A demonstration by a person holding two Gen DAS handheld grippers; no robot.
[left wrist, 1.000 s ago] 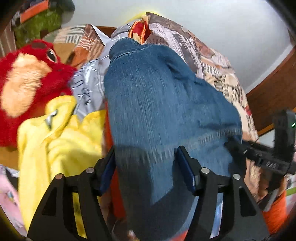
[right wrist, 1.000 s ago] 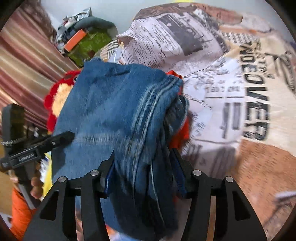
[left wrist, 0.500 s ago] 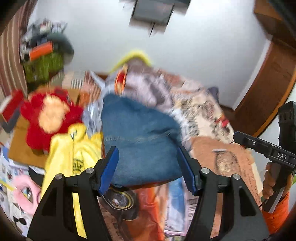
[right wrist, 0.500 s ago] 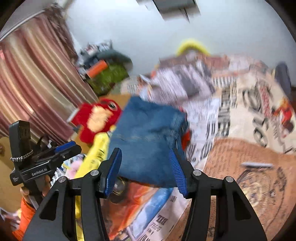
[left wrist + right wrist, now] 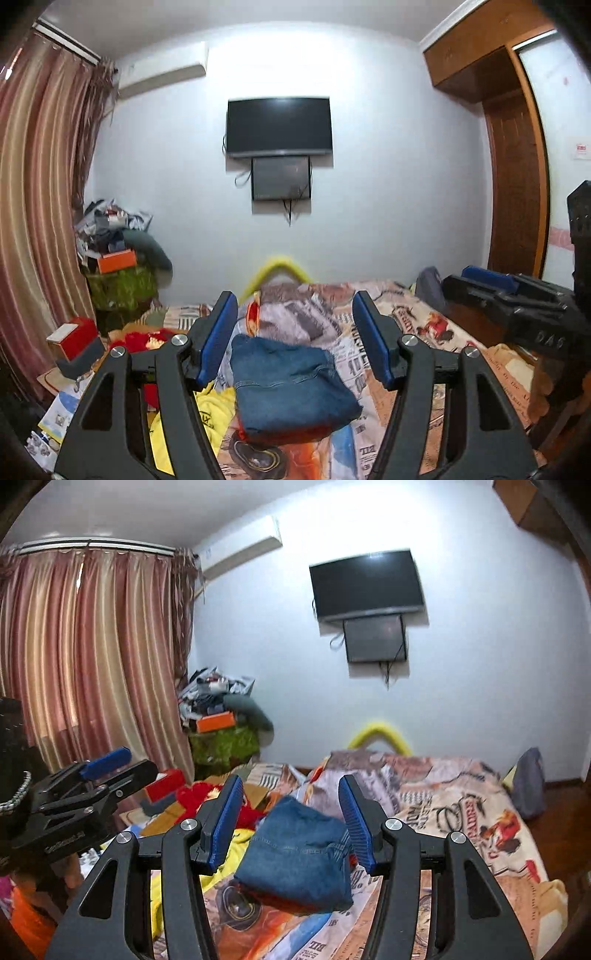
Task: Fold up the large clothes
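Note:
The folded blue jeans (image 5: 290, 386) lie on the printed bedspread (image 5: 417, 332), on top of an orange garment. They also show in the right wrist view (image 5: 299, 856). My left gripper (image 5: 295, 339) is open and empty, held well back and above the jeans. My right gripper (image 5: 291, 821) is open and empty too, also back from them. Each gripper shows at the edge of the other's view: the right one (image 5: 517, 299) and the left one (image 5: 92, 779).
A yellow garment (image 5: 207, 413) lies left of the jeans, with a red plush toy (image 5: 207, 799) beyond. A red and grey box (image 5: 75, 345), a cluttered stand (image 5: 118, 266) and curtains (image 5: 88, 672) are at left. A wardrobe (image 5: 513, 155) stands right.
Both grippers let go of the folded jeans and pulled back and up from the bed. The jeans stay on the pile. The whole room has come into view.

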